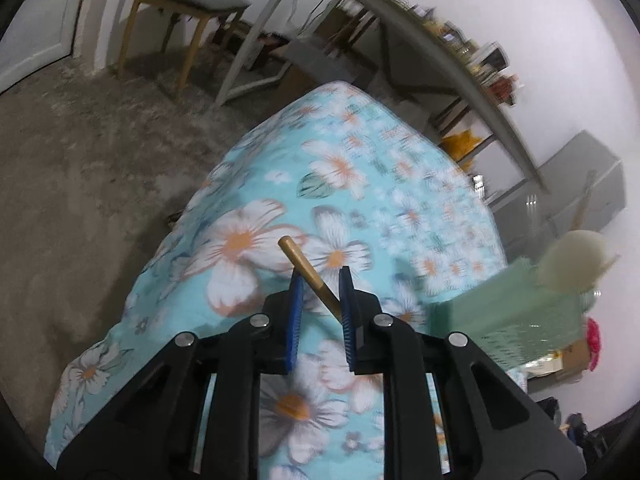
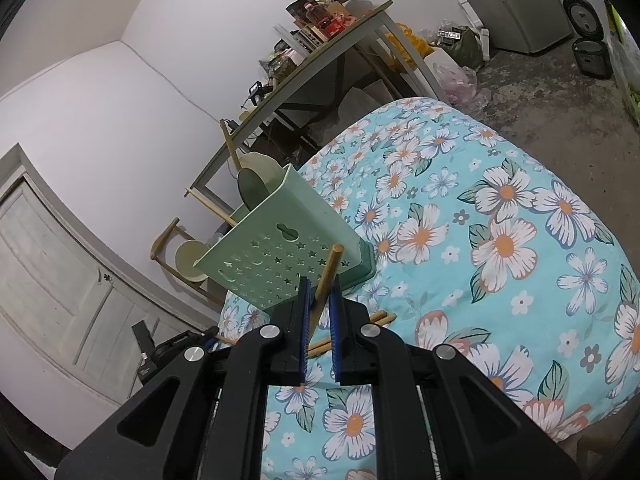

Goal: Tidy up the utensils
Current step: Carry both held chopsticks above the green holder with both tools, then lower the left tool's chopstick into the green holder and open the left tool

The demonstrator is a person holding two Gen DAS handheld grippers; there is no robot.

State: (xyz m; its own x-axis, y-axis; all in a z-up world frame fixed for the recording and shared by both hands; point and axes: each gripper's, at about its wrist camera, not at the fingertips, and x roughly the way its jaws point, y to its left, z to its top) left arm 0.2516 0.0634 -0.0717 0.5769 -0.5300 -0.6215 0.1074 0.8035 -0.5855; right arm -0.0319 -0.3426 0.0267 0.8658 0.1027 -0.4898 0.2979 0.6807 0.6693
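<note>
My left gripper (image 1: 320, 273) is shut on a golden-brown wooden handle (image 1: 298, 258) that crosses slantwise between its blue pads; the utensil's other end is hidden under the gripper. It hangs over the flowered cloth (image 1: 352, 184). My right gripper (image 2: 320, 280) is shut on another wooden handle (image 2: 330, 266), whose tip rises in front of the green utensil holder (image 2: 280, 248). The holder has star-shaped holes, and several cream spoons (image 2: 256, 172) with wooden handles stand in it. In the left wrist view the holder (image 1: 512, 304) is at the right, with a cream spoon head (image 1: 572, 260) above it.
Loose wooden sticks (image 2: 382, 318) lie on the table's blue flowered cloth (image 2: 500, 240) beside the right gripper. Beyond the table stand a cluttered grey shelf (image 2: 332, 52), a wooden chair (image 1: 188, 4), a white door (image 2: 52, 280), a fridge (image 2: 528, 4) and a rice cooker (image 2: 592, 56).
</note>
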